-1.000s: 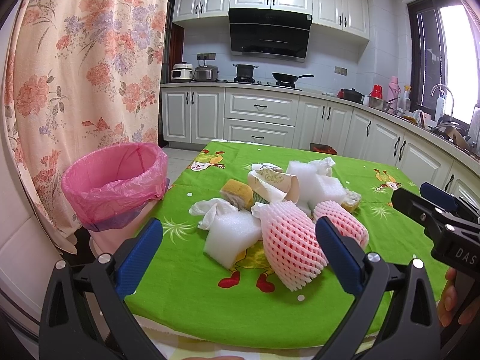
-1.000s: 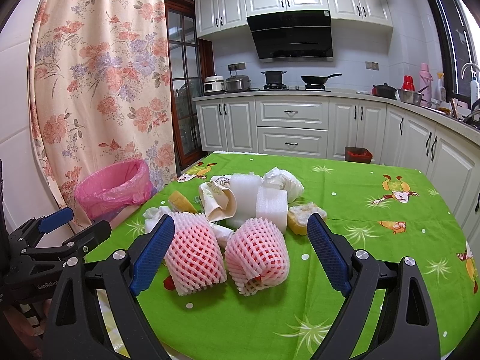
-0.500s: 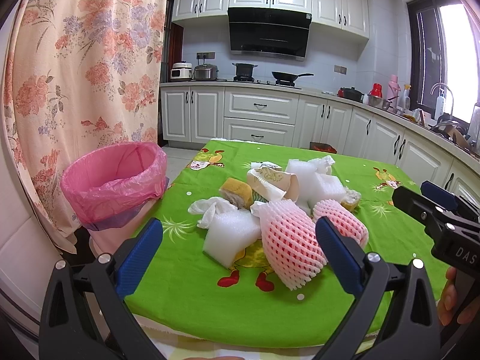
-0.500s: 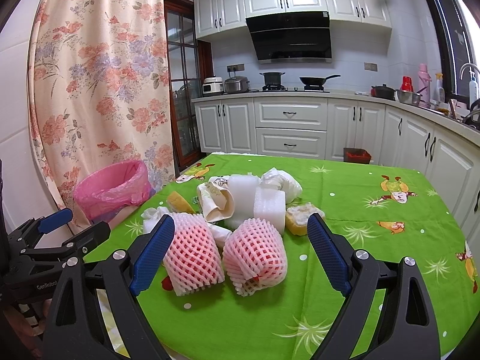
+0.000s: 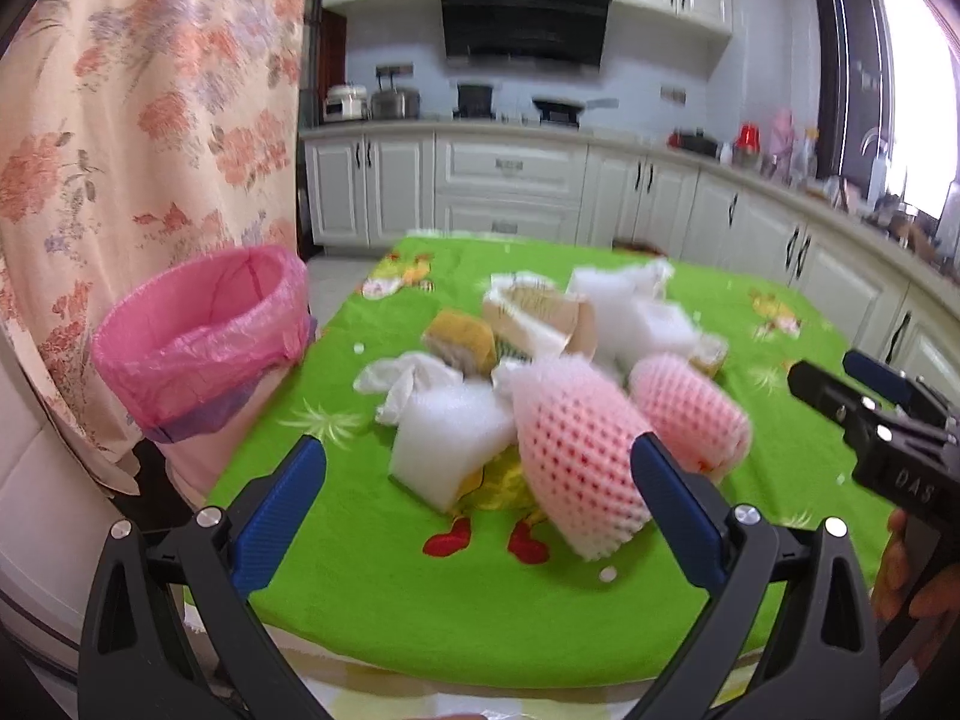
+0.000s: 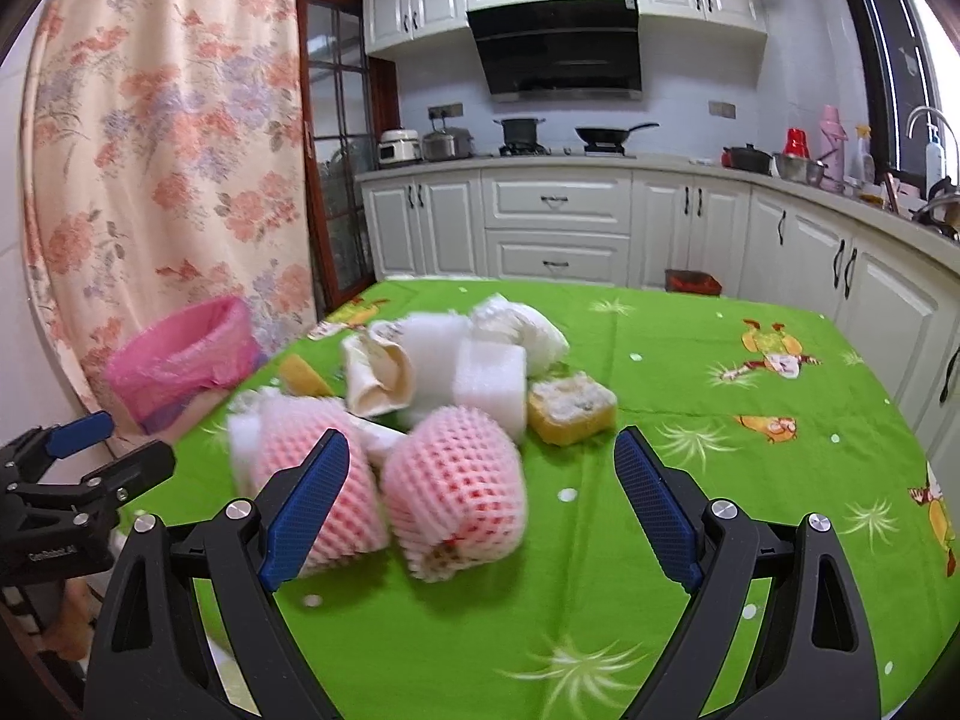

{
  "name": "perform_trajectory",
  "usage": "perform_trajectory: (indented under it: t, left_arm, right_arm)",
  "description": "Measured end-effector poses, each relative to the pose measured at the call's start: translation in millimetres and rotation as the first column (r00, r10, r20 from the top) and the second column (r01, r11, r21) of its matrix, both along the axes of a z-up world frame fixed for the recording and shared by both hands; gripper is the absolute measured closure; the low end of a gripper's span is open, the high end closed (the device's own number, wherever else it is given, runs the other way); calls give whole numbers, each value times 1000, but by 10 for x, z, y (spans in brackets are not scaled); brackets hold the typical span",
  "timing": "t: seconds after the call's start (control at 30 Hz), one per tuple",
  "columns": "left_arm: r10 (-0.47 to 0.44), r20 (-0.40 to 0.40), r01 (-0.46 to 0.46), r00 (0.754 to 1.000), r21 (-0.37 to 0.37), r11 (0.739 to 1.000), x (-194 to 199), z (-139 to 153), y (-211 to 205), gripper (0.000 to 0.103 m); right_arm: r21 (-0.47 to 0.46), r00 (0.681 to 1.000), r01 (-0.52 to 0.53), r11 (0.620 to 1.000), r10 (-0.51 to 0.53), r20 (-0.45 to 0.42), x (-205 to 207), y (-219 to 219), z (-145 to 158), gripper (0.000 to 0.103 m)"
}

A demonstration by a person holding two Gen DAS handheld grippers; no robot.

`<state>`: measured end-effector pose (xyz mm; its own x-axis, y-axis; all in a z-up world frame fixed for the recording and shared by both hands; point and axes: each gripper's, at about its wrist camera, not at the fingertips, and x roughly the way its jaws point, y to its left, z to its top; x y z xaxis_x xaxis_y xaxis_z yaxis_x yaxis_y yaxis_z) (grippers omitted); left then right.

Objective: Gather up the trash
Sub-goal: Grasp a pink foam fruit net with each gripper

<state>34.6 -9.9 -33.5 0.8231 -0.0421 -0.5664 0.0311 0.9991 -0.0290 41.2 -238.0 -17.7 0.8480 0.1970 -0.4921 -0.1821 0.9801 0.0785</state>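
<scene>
- The collecting looks not yet begun, as I judge it; the whole heap of trash lies on the table (image 6: pixel 750 432), and nothing can be seen inside the pink-lined bin (image 5: pixel 198 336), though its bottom is hidden from both views
- The left gripper (image 5: pixel 477 501) has its jaws spread wide and holds nothing; it hovers above the near edge of the table, facing the heap
- The right gripper (image 6: pixel 480 507) is also wide apart and empty; it points at the two pink foam nets
- In the heap: the left pink foam net (image 5: pixel 576 456) and the right pink foam net (image 6: pixel 456 492) lie in front, just beside each other; behind them are white foam pieces (image 6: pixel 489 375), a crumpled white tissue (image 5: pixel 399 381), a rolled paper wrapper (image 6: pixel 381 375) and a yellow cake piece (image 6: pixel 570 405); a second yellowish piece (image 5: pixel 459 342) lies toward the bin side
- All these pieces are left to carry; the bin stands off the table, just beside its left edge, near the floral curtain (image 6: pixel 162 138)
- The surface is a bright green tablecloth with cartoon prints and white dots; it looks soft, so light foam may drag on it
- The room is a kitchen; white cabinets (image 6: pixel 555 222), a black range hood (image 6: pixel 555 51), pots on the stove, a window at the right
</scene>
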Motion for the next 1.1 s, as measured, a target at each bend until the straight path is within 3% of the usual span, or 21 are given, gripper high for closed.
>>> perform_trajectory:
  t: [0.1, 0.2, 0.37, 0.47, 0.53, 0.6, 0.83, 0.87, 0.9, 1.0, 1.1]
  left_arm:
    - [11, -49, -11, 999, 5, 1000, 120, -116, 23, 5]
    - [-1, -95, -4, 995, -50, 999, 213, -230, 88, 5]
    - [35, -113, -41, 993, -54, 998, 307, -312, 150, 5]
    - [33, -117, -40, 993, -58, 997, 340, -332, 131, 5]
    - [20, -127, -28, 992, -62, 998, 389, -340, 80, 5]
    - [-5, -138, -6, 990, -80, 997, 456, -352, -6, 5]
    - [-67, -142, 55, 988, -88, 995, 655, -444, -384, 6]
    - [-77, -139, 65, 987, -89, 994, 680, -468, -426, 13]
    - [-91, -138, 79, 986, -92, 993, 701, -487, -460, 28]
    - [-132, -146, 116, 980, -115, 987, 719, -518, -492, 53]
    - [-149, -122, 134, 981, -121, 984, 659, -478, -464, 72]
  right_arm:
    - [7, 999, 6, 1000, -6, -43, 178, -59, -138, 18]
    - [28, 996, -18, 999, 20, -88, 324, -46, -288, 18]
    - [24, 987, -81, 996, 83, -139, 510, 102, -510, 19]
    - [32, 980, -94, 995, 99, -174, 576, 122, -603, 33]
    - [60, 973, -122, 991, 131, -191, 576, 87, -648, 57]
    - [48, 976, -124, 991, 131, -173, 524, 65, -635, 68]
    - [42, 988, -90, 995, 95, -125, 312, -110, -529, 73]
    - [35, 988, -87, 996, 90, -123, 293, -121, -520, 73]
    - [30, 989, -83, 996, 86, -120, 278, -134, -517, 73]
    - [29, 990, -79, 996, 82, -117, 244, -153, -495, 73]
    - [31, 990, -85, 996, 88, -110, 232, -116, -461, 73]
